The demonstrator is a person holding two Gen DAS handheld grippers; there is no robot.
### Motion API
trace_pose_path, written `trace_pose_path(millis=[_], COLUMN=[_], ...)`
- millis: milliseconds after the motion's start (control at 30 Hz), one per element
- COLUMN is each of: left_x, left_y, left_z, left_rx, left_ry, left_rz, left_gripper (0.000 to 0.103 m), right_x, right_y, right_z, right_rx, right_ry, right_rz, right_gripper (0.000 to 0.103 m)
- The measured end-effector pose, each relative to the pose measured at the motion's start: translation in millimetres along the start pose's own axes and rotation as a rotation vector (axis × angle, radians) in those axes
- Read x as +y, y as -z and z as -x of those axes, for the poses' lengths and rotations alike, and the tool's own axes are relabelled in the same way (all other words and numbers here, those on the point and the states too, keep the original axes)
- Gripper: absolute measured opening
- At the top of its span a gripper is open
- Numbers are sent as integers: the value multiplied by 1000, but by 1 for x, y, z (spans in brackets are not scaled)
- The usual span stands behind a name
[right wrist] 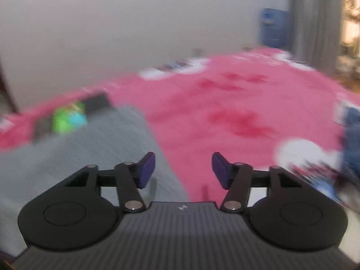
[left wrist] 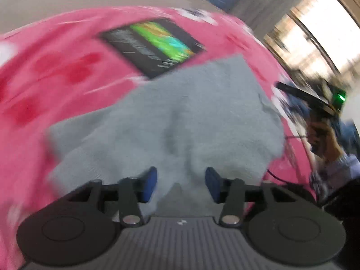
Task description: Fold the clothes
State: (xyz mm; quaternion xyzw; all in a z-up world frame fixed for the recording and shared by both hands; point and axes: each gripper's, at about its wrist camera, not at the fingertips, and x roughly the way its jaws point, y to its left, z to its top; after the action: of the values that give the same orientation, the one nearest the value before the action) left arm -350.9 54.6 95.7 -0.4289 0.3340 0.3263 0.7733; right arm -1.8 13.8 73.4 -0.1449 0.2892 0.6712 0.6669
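Note:
A grey fleecy cloth (left wrist: 180, 112) lies spread and rumpled on a pink bed sheet (left wrist: 56, 78). My left gripper (left wrist: 181, 177) hovers over its near part with the blue pads apart. A raised fold of the cloth sits in the gap, and the pads do not press on it. In the right wrist view the same grey cloth (right wrist: 78, 153) fills the lower left. My right gripper (right wrist: 183, 168) stands open over the cloth's right edge, where it meets the pink sheet (right wrist: 225, 112). Nothing is between its fingers. Both views are blurred.
A black rectangular item with a green and cyan print (left wrist: 153, 45) lies on the sheet just beyond the cloth, also in the right wrist view (right wrist: 69, 117). A person's hand (left wrist: 321, 135) is at the right. Blue fabric (right wrist: 353, 139) lies at the bed's right edge, a blue container (right wrist: 273, 28) by the wall.

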Motion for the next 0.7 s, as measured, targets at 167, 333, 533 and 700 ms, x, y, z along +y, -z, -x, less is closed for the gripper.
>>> trace_pose_path(millis=[167,333,533,700], left_x=[21,-6,-64,-65], left_y=[22,14,10,9], left_z=[26,0,-60,-70], left_rx=[-63,-7,49,19], left_ry=[-59,-200,-375,-377], left_rz=[122,-48,-432,-428], left_gripper=[45,64,83,83], right_x=[-20,-29,-4,23], right_y=[-15,4,22,16], right_z=[-29,-56,-54,-28], right_rx=[94,213,261,216], right_ry=[-106,-59,7,156], right_rz=[-146,-209,-83,96], right_gripper=[63,64,70,67])
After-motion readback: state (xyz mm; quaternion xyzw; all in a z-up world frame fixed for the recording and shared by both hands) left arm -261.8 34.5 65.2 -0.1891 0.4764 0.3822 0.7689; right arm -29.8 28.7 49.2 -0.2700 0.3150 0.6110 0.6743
